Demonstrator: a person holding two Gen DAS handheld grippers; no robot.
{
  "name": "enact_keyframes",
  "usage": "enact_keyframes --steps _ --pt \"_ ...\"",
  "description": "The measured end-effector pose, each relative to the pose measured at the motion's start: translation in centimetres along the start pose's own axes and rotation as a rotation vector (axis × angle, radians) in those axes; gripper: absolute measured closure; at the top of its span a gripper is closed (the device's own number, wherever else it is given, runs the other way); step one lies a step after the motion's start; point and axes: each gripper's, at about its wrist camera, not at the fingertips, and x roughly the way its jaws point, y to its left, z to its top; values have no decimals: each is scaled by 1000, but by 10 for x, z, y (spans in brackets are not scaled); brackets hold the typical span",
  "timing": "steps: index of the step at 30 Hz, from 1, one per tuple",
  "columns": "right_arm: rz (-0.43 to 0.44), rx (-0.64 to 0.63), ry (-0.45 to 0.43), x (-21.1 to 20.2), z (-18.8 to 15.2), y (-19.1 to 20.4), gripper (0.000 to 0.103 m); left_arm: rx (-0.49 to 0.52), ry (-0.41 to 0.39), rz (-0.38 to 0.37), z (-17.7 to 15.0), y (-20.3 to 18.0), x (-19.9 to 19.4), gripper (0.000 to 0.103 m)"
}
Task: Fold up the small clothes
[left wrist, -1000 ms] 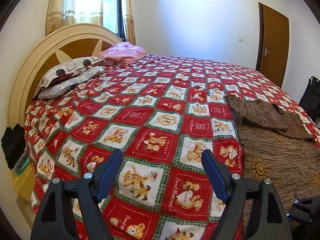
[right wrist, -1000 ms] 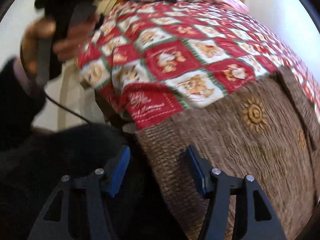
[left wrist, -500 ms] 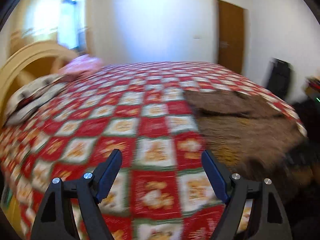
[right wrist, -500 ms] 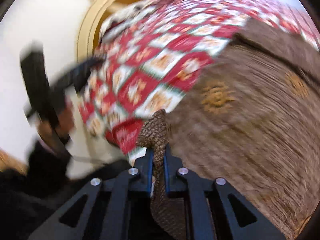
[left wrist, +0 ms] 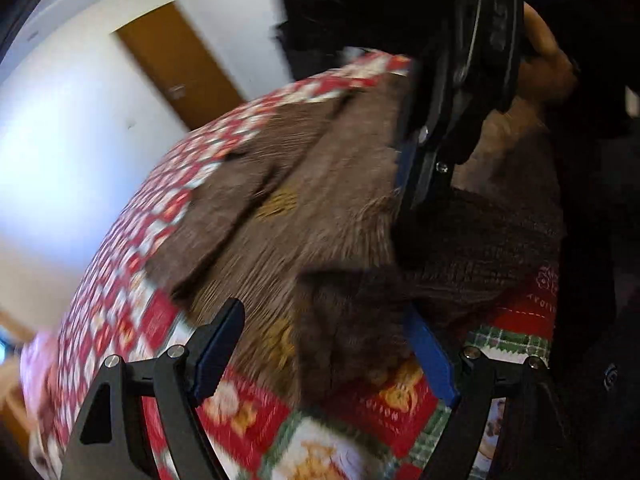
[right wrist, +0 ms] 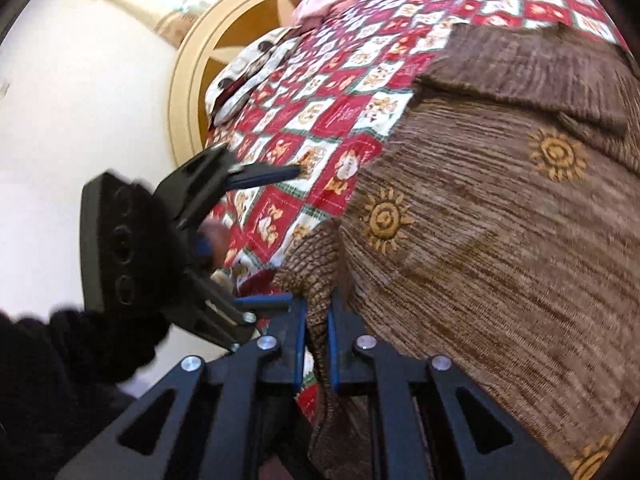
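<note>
The sweater [right wrist: 500,240], soft and limp, is pinched at its lower-centre hem by the right gripper [right wrist: 316,344]; the left gripper [left wrist: 328,344] is held open beside it.

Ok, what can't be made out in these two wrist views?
- Left wrist: brown garment and quilt motion-blurred; its far edge hidden behind the right gripper.
- Right wrist: garment's near hem cut off by the frame's bottom edge, below the right gripper; left gripper blurred.
</note>
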Motion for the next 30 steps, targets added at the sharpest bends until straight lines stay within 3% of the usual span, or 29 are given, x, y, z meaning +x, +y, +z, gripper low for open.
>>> enact_keyframes --steps 3,6,8,10,13,16,18,19,20,23,27,30 --pt "13 -87 40 -4 0 10 91 103 -27 -67 9 -6 6 21" --pt "59 -168 76 -1 3 25 91 149 -69 -186 14 -11 5 23" --pt "80 -202 73 -2 6 32 91 116 -61 -234 17 -10 7 42" --pt "63 -198 66 -1 11 28 91 25 -52 -282 20 -3 13 73" --pt "60 -149 54 -1 18 9 90 -101 -39 -292 25 2 26 91" --pt "51 -74 24 -5 28 -10 86 -208 -32 -266 32 9 36 94" --pt "20 19 -25 -14 35 -30 75 -299 -21 -272 36 23 44 94" --pt "16 55 -55 -24 37 -37 65 -343 -17 -268 37 29 47 94" --pt "19 119 -128 -41 37 -50 57 -395 -15 -260 36 37 47 94" --pt "25 248 -331 -97 25 -75 52 -567 -24 -246 37 60 49 95" --pt "-157 317 -466 -164 -14 -85 52 -808 -50 -199 28 99 56 95" --pt "-282 381 -534 -208 -56 -89 52 -965 -15 -163 9 120 73 95"
